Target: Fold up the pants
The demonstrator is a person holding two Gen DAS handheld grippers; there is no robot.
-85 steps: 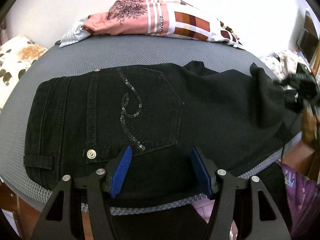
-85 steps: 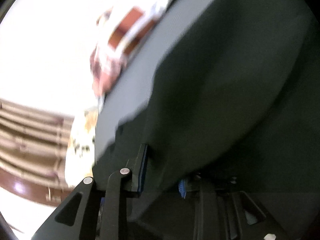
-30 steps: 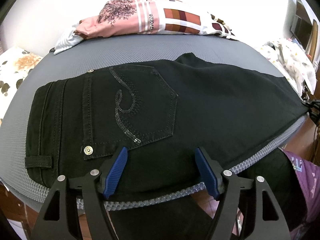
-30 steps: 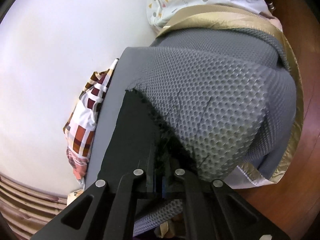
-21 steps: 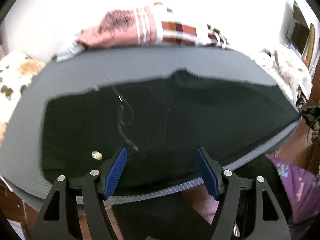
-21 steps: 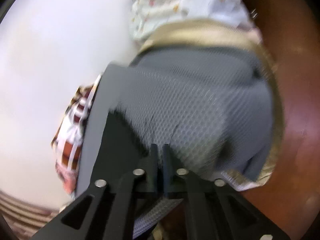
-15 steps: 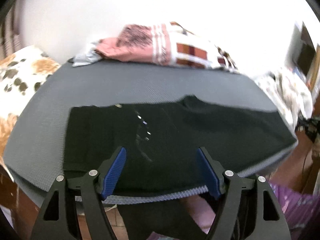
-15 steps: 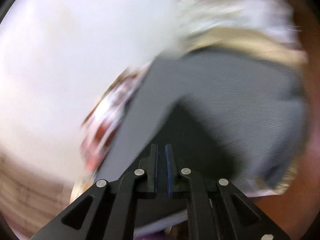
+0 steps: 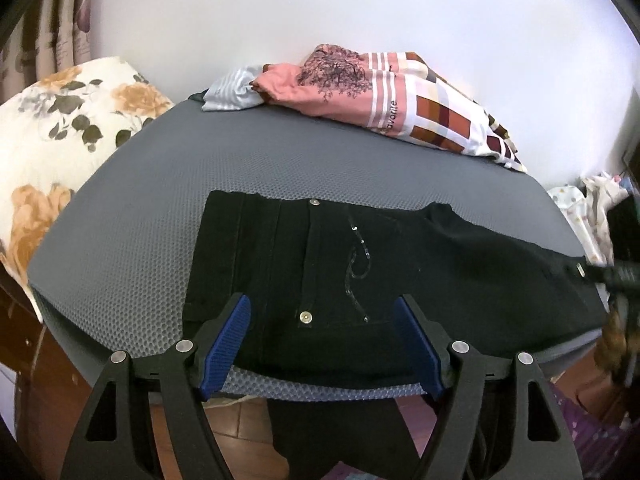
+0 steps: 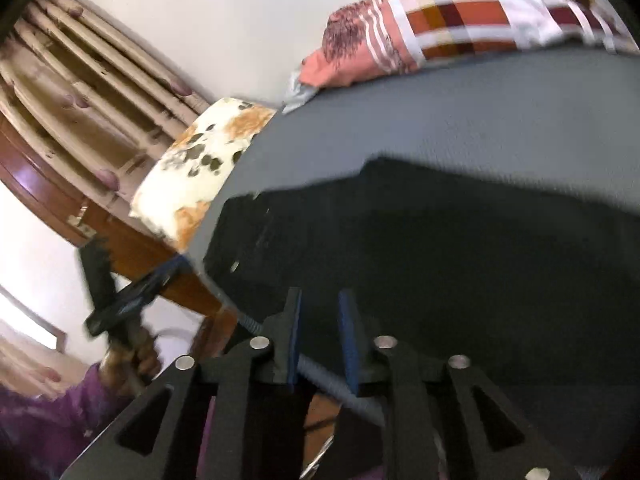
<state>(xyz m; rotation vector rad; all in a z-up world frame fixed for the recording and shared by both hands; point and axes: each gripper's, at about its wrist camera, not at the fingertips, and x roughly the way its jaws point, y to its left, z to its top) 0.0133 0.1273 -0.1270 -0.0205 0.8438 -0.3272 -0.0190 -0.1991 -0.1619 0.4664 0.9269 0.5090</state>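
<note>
Black pants (image 9: 360, 272) lie flat on the grey mesh mattress (image 9: 132, 264), waistband to the left. A back pocket with a sequin swirl faces up, and the leg runs off to the right. My left gripper (image 9: 322, 340) hovers open over the near edge of the pants, just in front of the pocket, with nothing between its blue pads. My right gripper (image 10: 320, 320) is above the near edge of the pants (image 10: 440, 248). Its jaws are opening, still narrow, and grip no cloth. In the left wrist view the right gripper (image 9: 616, 276) shows blurred by the leg's right end.
A pile of pink and checked clothes (image 9: 380, 100) lies at the back against the wall. A floral pillow (image 9: 60, 152) sits at the left end and a dotted cloth (image 9: 588, 208) at the right. Wooden floor (image 9: 240, 412) lies below. A purple-sleeved hand (image 10: 132, 356) is at the left.
The right gripper has let go of the leg's end at the mattress corner, rolled and swung over towards the pants. The left gripper has drawn back and upward, staying open.
</note>
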